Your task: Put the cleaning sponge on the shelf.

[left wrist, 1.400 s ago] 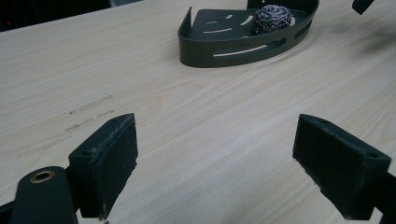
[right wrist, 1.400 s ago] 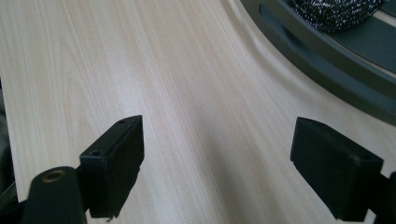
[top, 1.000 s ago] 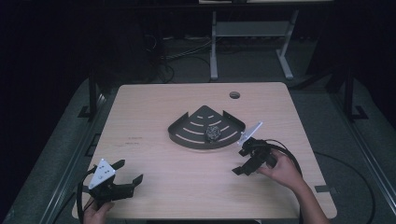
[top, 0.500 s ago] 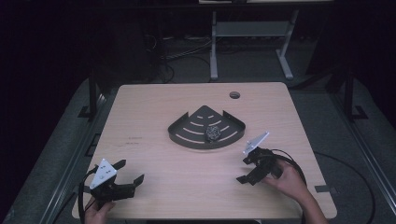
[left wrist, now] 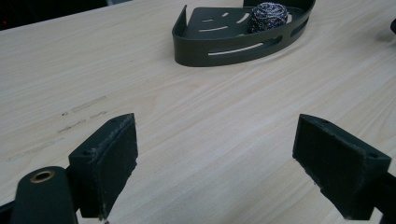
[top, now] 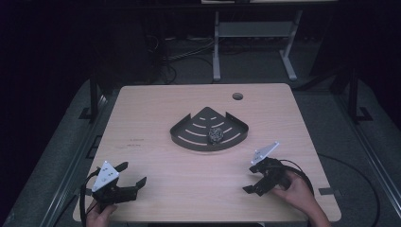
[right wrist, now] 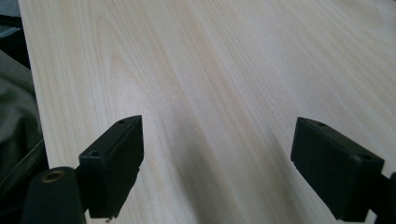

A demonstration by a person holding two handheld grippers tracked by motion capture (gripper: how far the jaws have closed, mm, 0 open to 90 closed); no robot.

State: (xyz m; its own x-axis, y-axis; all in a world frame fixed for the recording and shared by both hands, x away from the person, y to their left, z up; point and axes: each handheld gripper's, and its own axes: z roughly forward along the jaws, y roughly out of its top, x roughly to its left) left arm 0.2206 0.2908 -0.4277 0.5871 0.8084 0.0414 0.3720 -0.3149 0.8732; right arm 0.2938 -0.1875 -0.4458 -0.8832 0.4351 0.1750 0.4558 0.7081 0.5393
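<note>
Left gripper spread wide and empty at the near left edge of the pale wooden table, right gripper likewise near the right edge, bare wood between, beyond it 1 dark fan-shaped slotted metal tray mid-table, holding 1 grey steel-wool ball.

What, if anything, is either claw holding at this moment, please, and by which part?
Nothing is held. The left claw and the right claw are both open over bare table; the scouring ball lies in the tray.

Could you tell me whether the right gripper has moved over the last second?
Yes. The right gripper has drawn back from the corner tray toward the table's near edge.
</note>
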